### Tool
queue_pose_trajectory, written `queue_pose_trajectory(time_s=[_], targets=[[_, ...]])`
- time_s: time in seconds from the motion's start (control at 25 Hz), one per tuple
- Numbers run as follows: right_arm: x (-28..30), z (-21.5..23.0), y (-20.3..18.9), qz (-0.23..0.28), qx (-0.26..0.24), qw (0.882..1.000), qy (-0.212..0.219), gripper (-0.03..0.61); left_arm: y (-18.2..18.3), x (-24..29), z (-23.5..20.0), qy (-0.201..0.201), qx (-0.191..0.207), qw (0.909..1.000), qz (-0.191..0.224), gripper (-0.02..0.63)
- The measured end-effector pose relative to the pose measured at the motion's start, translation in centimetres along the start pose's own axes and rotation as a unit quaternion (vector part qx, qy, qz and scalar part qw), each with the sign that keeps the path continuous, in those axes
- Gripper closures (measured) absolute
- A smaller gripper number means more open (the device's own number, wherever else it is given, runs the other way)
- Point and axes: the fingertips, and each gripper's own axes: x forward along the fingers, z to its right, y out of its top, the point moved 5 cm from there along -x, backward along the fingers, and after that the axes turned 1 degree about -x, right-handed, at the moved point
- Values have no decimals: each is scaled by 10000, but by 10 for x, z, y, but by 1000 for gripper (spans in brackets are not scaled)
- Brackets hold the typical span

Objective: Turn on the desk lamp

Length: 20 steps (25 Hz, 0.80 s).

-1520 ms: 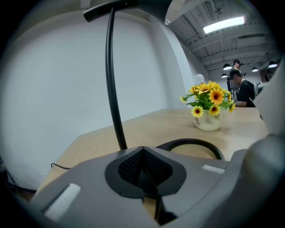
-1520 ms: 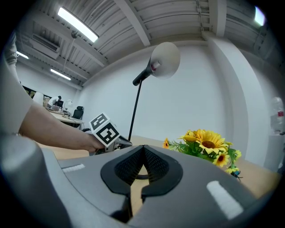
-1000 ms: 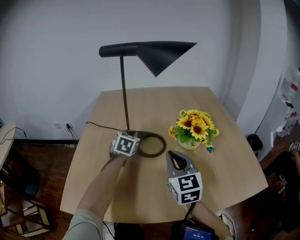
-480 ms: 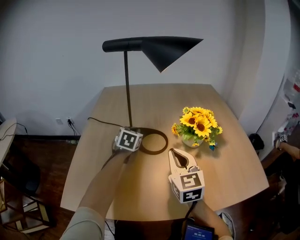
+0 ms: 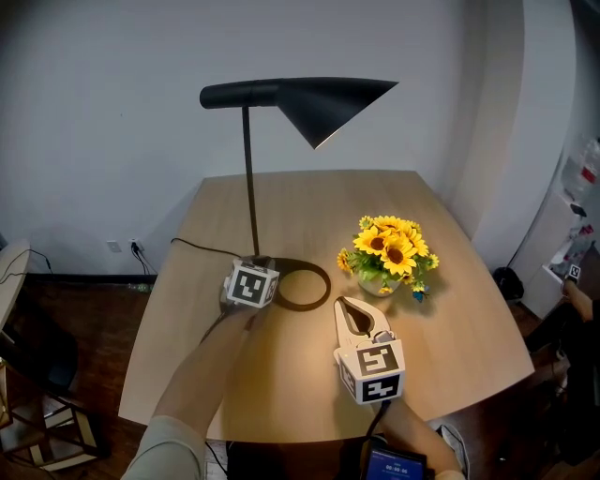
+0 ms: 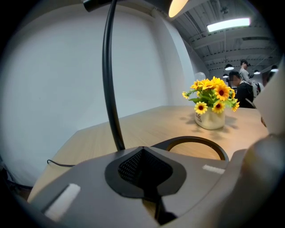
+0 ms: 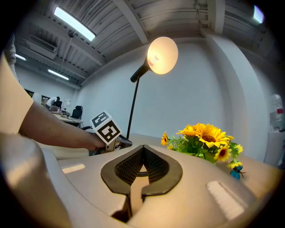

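Since a second ago the black cone-shaded metal desk lamp (image 5: 323, 105) has lit. Left tool (image 6: 143, 149), clenched empty, sits at its ring base (image 6: 196, 139) toward the wooden counter's (image 5: 309, 202) left edge; right tool (image 7: 143, 153) likewise clenched. Judged stiff, top-heavy: touch base only.

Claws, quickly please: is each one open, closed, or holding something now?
Left claw: closed, holding nothing, by the lamp base.
Right claw: closed, holding nothing.

Head view hides the tips of the left tongs (image 6: 143, 152) under the marker cube (image 5: 251, 285), so contact with the lamp base (image 5: 327, 281) can't be read. Left gripper view: shade (image 6: 178, 5) cut by top edge (only a lit sliver shows); near arc of base ring behind tongs body. Print on pot (image 6: 210, 120) too small.
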Motion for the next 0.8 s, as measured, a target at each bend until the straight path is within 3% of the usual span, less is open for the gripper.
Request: queue_pose_trajectory(time_s=[0.32,0.48,0.8], targets=[[12,0,-6,-154,-17,9999,-4,578,14,-17,19,-2,266,9989,380,617],[17,-1,-12,-260,85,9996,-3,578,16,-34,21,60,129,9986,512,617],[1,-2,-8,-212,189,9995,-159,578,28,-115,56,-115,-201,9901,1384,617]])
